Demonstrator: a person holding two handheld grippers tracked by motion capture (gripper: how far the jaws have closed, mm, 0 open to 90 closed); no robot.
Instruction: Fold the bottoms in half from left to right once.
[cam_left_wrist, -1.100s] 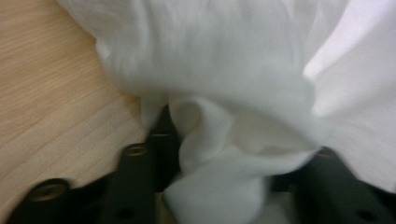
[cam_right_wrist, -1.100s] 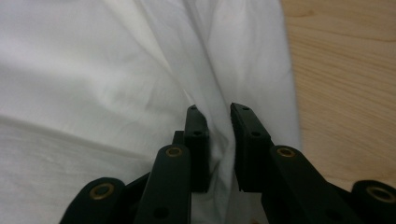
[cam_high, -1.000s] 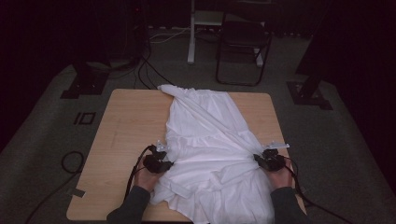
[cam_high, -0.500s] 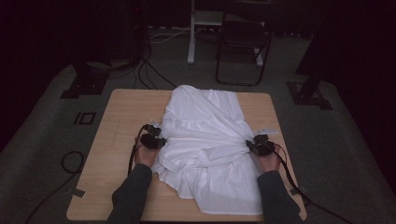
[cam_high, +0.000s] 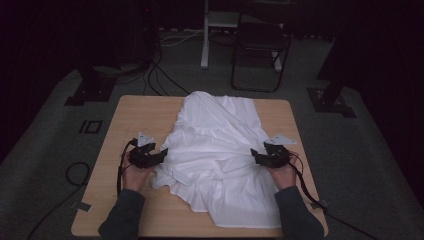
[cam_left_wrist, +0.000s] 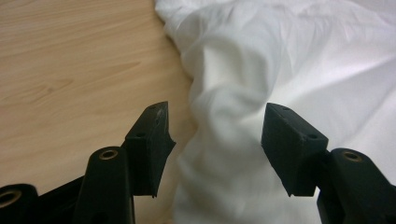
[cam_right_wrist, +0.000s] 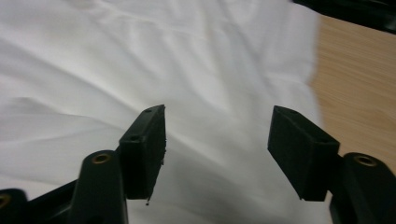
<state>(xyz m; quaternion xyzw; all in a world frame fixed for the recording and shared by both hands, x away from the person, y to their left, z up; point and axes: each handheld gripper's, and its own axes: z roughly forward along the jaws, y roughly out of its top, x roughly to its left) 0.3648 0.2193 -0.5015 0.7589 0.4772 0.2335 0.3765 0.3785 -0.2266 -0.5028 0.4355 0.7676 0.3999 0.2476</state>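
I find a white garment (cam_high: 220, 155) spread lengthwise down the middle of the wooden desk (cam_high: 145, 112), rumpled, with its narrower end at the far edge and its broad hem reaching almost to the near edge. The cloth lies in soft folds, with a gathered band across its middle.

My left tool (cam_high: 162, 153) sits at the garment's left edge, about halfway down its length, carried in the left hand (cam_high: 136, 176). In the left gripper view the tool (cam_left_wrist: 215, 133) stands released: its jaws have just been opening and now stand well apart, with a raised fold of the garment (cam_left_wrist: 299, 60) lying beneath and between them, untouched by either pad. Bare desk (cam_left_wrist: 70, 70) shows to the left of that fold.

My right tool (cam_high: 254, 155) sits at the garment's right edge, roughly level with the left one, carried in the right hand (cam_high: 283, 175). In the right gripper view the tool (cam_right_wrist: 217, 135) is likewise released: its jaws have just been opening, and the garment (cam_right_wrist: 140, 60) lies flat below the gap without contact that I can see. A strip of desk (cam_right_wrist: 355, 79) shows past the cloth's edge on the right of that view.

Both sleeves rest over the near edge of the desk.
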